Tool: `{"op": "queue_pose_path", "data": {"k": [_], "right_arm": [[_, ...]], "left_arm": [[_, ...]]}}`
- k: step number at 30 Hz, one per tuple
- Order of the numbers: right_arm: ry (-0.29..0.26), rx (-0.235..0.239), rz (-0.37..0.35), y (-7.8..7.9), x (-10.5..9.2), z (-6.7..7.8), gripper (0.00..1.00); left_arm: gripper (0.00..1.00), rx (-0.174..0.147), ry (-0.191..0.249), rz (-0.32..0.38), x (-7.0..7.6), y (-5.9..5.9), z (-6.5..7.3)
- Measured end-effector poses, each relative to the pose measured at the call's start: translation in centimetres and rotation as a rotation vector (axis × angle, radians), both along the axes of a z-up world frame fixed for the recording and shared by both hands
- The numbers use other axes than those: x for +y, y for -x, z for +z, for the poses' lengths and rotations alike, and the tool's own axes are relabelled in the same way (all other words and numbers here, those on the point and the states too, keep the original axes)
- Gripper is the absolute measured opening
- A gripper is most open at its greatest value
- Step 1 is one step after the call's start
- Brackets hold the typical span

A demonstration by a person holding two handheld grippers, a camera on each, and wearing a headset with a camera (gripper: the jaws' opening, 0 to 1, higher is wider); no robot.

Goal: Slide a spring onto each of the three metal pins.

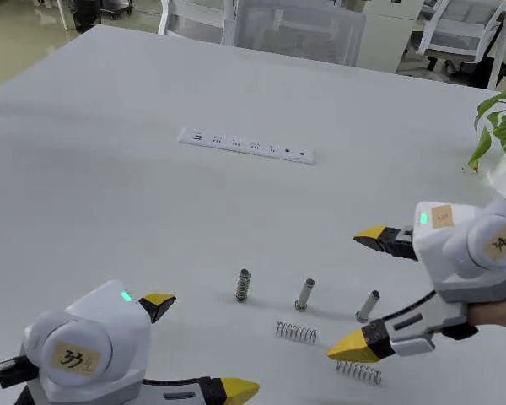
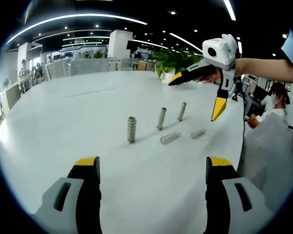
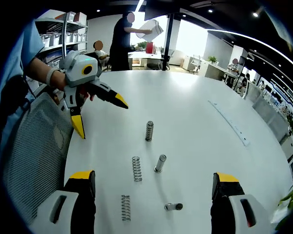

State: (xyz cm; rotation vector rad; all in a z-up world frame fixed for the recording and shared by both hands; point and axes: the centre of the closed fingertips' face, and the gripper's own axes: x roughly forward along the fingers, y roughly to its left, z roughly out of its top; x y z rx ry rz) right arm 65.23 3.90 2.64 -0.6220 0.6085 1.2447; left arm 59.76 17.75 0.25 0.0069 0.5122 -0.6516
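Observation:
Three metal pins stand in a row on the white table [image 1: 110, 194]. The left pin [image 1: 243, 285] has a spring round it. The middle pin [image 1: 304, 294] and the right pin [image 1: 368, 305] are bare. Two loose springs lie in front of them, one [image 1: 296, 332] near the middle pin and one [image 1: 358, 372] closer to me. My left gripper [image 1: 198, 346] is open at the bottom left, short of the pins. My right gripper [image 1: 360, 291] is open, its lower fingertip just above the table by the right pin. In the right gripper view the bare pins [image 3: 159, 163] [image 3: 173, 206] and both springs [image 3: 136, 168] [image 3: 125, 207] lie ahead of the jaws.
A white power strip [image 1: 244, 145] lies across the middle of the table. A green plant [image 1: 502, 118] stands at the right edge. Mesh chairs [image 1: 299, 29] line the far side. A person [image 3: 122, 34] carrying a box stands beyond the table.

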Motion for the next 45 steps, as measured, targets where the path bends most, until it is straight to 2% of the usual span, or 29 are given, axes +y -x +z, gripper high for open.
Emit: {"op": "queue_pose_path", "data": {"k": [10, 23, 28, 35, 42, 44, 45], "right_arm": [[-0.002, 0.028, -0.102, 2.0, -4.5, -0.8, 0.99], [-0.038, 0.037, -0.212, 3.8, -7.7, -1.0, 0.99], [-0.038, 0.033, -0.234, 4.6, -8.5, -1.1, 0.99], [-0.048, 0.030, -0.273, 4.9, -9.8, -0.9, 0.99], [-0.056, 0.028, -0.294, 5.3, -10.1, -0.8, 0.99], [-0.059, 0.028, -0.296, 5.5, -9.9, -0.8, 0.99], [-0.066, 0.031, -0.301, 5.6, -9.7, -0.7, 0.99]], "left_arm": [[0.88, 0.002, -0.014, -0.029, -0.3, -0.2, 0.1], [0.88, 0.006, -0.036, -0.063, -0.4, -0.2, -0.2], [0.87, 0.011, -0.047, -0.084, -0.6, 0.1, -0.3], [0.87, 0.011, -0.054, -0.103, -0.7, 0.1, -0.3], [0.87, 0.017, -0.060, -0.132, -1.3, 0.4, -0.6], [0.87, 0.019, -0.057, -0.147, -1.6, 0.5, -0.7], [0.88, 0.009, -0.033, -0.163, -2.0, 0.5, -0.4]]}}
